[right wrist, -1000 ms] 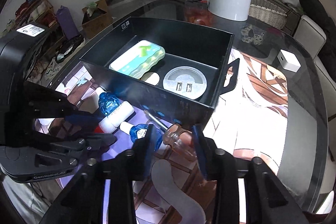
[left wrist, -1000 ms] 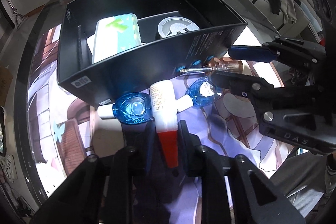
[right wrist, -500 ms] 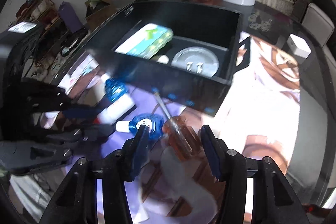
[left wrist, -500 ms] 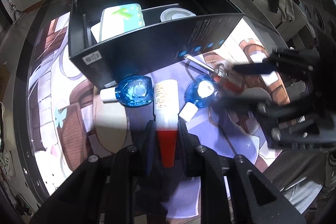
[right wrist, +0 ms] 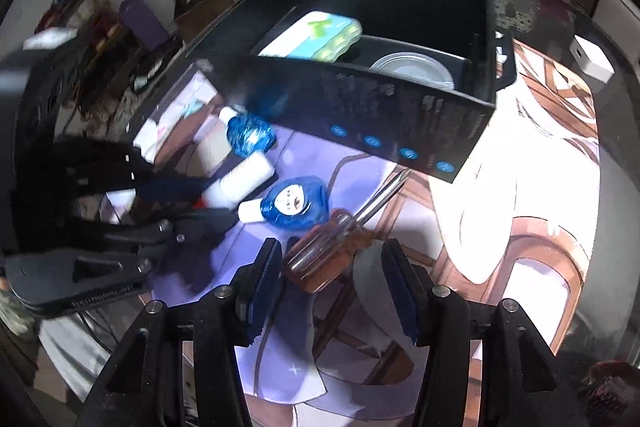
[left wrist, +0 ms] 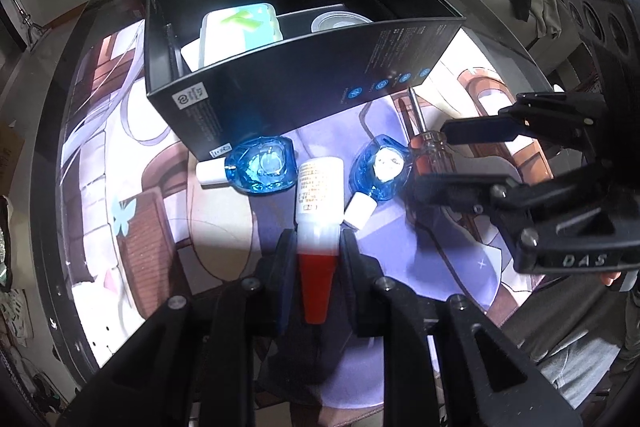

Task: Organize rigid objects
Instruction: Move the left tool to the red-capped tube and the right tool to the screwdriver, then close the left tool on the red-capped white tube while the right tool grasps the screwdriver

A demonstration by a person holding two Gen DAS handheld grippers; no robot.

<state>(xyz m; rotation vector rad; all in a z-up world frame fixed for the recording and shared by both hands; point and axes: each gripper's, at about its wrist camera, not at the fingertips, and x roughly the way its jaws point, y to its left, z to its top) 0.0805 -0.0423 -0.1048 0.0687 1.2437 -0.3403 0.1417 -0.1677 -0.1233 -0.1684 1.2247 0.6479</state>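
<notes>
**Operator:** Report the status of each hand-held gripper.

**Inspector:** The left gripper (left wrist: 319,254) is clamped on the white bottle with a red cap (left wrist: 319,205), gripping at the neck where white meets red. The bottle lies on the printed mat (left wrist: 452,283), just near of the black box (left wrist: 304,95). The right gripper (right wrist: 334,281) stands partly open. Its jaws straddle the amber handle of the screwdriver (right wrist: 326,253). The left pad looks close to the handle, the right pad is apart from it, so nothing is gripped.

**Operator:** State the surroundings.

**Inspector:** Two blue bottles flank the white one: the left blue bottle (left wrist: 260,169) and the right blue bottle (left wrist: 382,169). The latter lies just beside the screwdriver handle.

**Operator:** List the hazards.

**Inspector:** The screwdriver lies diagonal to the jaws. Closing now may roll or swivel it out, likely nudging the right blue bottle. The tapered cap may let the white bottle slip or pivot during lifting. The grippers work near each other, so collision is possible.
</notes>
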